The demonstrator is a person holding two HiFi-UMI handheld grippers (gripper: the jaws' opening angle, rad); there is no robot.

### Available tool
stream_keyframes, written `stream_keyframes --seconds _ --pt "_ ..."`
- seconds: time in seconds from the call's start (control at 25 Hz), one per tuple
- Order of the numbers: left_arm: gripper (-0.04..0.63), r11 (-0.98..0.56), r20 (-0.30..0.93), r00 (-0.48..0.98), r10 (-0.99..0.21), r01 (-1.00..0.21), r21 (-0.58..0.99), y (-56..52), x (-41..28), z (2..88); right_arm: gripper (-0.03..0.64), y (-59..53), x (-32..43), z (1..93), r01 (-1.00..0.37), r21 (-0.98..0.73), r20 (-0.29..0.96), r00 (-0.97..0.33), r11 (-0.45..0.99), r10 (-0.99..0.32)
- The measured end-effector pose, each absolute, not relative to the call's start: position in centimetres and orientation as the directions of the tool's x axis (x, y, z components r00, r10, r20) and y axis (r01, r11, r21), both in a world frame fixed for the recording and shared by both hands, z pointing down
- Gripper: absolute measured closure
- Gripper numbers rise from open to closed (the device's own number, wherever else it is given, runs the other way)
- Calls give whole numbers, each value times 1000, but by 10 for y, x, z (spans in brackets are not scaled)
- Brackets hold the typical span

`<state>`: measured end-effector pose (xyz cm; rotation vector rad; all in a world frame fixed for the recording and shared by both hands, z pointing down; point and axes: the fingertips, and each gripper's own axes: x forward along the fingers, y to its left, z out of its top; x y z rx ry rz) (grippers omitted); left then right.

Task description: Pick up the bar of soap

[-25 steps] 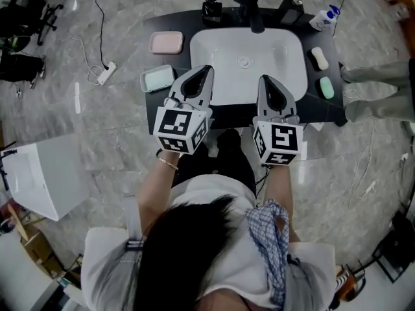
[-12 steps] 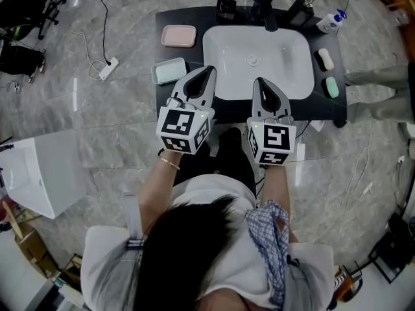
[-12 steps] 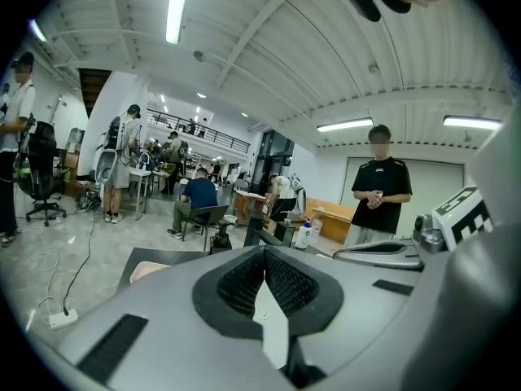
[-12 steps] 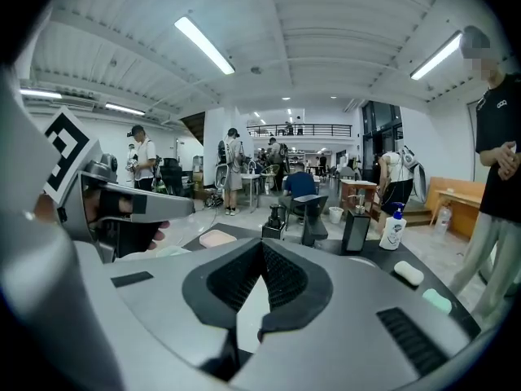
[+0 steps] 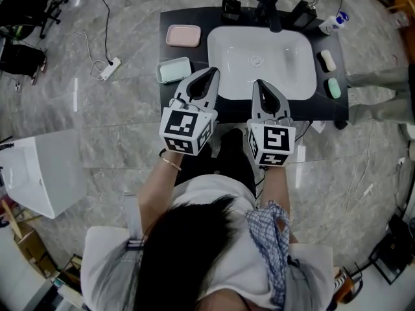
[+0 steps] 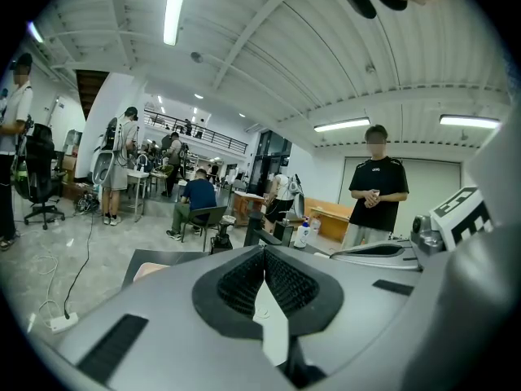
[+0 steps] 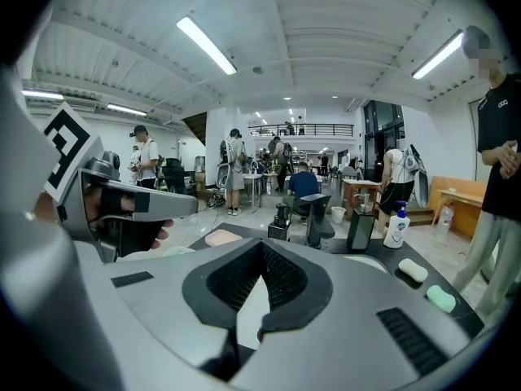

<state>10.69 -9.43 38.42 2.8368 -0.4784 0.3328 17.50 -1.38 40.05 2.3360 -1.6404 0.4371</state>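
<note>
Two soap bars lie on the dark counter right of the white sink: a cream bar and a green bar. My left gripper hovers over the sink's front left edge, jaws shut with nothing between them. Beside it my right gripper is also shut and holds nothing, well left of both bars.
A pink dish and a mint dish sit left of the sink. Behind it stand a faucet, dispensers and a pump bottle. A person stands at the counter's right end.
The counter has shifted a little to the right in the head view. Both grippers stay shut at the sink's front edge, slightly closer together.
</note>
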Motion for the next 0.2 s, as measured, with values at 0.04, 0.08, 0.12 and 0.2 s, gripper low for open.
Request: stream_keyframes --seconds 0.04,0.08,0.12,0.2 --pt "584 -916 262 920 -290 -346 201 -94 106 384 604 -14 174 400 -943 35 384 318 -331 -867" --pt "584 -916 262 920 -290 -346 201 -94 105 383 604 -15 172 400 -943 36 385 317 -329 -867" --pt "584 -916 261 921 -290 -346 201 -94 104 383 604 -15 171 400 -944 38 384 317 -328 -867" --pt "584 -917 262 921 -290 -346 200 -95 102 383 604 -16 168 400 -944 41 384 317 -327 -867"
